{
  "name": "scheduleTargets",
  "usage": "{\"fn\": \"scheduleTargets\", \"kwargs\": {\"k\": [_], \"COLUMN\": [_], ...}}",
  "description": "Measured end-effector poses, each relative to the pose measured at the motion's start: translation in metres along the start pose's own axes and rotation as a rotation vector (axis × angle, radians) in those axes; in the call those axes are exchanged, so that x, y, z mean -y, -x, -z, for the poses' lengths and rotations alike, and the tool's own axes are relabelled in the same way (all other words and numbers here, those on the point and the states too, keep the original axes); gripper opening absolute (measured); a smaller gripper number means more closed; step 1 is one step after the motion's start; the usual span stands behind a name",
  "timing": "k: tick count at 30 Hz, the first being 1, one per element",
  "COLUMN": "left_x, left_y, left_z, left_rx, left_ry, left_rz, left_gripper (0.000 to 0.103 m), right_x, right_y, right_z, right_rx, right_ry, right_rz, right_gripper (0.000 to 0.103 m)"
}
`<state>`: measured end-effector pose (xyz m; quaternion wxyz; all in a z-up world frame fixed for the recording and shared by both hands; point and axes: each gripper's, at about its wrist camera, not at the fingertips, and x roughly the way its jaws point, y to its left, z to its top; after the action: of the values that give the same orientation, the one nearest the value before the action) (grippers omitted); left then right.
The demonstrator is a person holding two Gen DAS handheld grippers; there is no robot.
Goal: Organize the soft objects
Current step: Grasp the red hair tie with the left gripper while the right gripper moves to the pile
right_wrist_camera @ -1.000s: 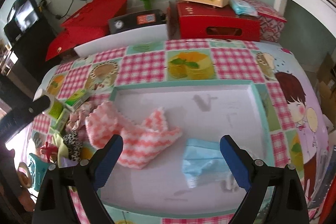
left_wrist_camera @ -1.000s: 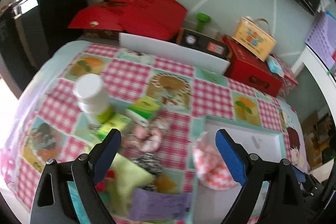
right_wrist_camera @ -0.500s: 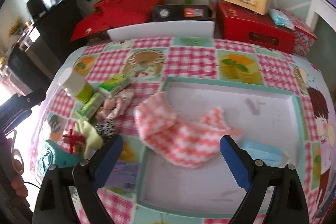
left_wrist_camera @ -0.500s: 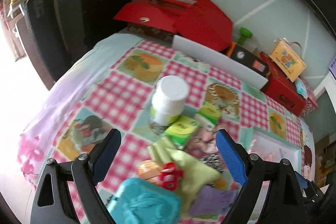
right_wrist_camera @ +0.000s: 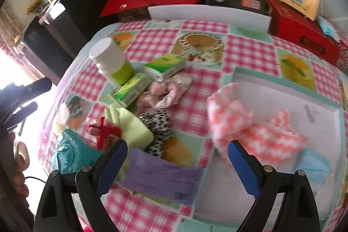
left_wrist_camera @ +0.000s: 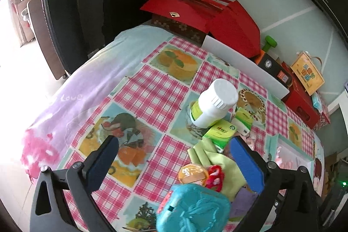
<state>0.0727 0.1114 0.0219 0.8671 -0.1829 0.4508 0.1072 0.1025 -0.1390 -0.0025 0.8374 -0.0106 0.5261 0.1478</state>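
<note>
The left gripper [left_wrist_camera: 173, 163] has just been opening and its jaws stand wide with nothing held; between them lies checked tablecloth [left_wrist_camera: 152, 90], and by the right jaw sit a yellow-green cloth [left_wrist_camera: 221, 166], a red yarn bow [left_wrist_camera: 214, 175] and a teal pouch [left_wrist_camera: 193, 208]. The right gripper [right_wrist_camera: 177, 163] is also spread wide and empty — a purple packet [right_wrist_camera: 161, 179] lies between its jaws. Beyond them lie a leopard-print scrunchie [right_wrist_camera: 157, 123] and a pink scrunchie [right_wrist_camera: 165, 90]. A pink-and-white towel [right_wrist_camera: 250, 129] drapes over the white tray's [right_wrist_camera: 289, 90] edge, just past the right jaw, beside a blue face mask [right_wrist_camera: 313, 164].
</note>
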Motion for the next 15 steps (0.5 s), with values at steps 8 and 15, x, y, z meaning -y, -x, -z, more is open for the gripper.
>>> {"fn": "scheduleTargets", "kwargs": {"k": [8,15], "left_x": [0.009,0.036], "left_y": [-0.016,-0.049], "left_z": [-0.002,0.003], "left_rx": [-0.117,-0.318], "left_ry": [-0.110,-0.260], "left_rz": [0.083,0.114], "left_gripper": [0.102,0.102], "right_x": [-0.010,-0.007], "right_y": [-0.014,-0.022], "right_z": [0.000,-0.001], "right_rx": [-0.035,-0.052], "right_ry": [0.029,0.028], "right_rz": [-0.041,-0.049], "right_gripper": [0.095,0.095]}}
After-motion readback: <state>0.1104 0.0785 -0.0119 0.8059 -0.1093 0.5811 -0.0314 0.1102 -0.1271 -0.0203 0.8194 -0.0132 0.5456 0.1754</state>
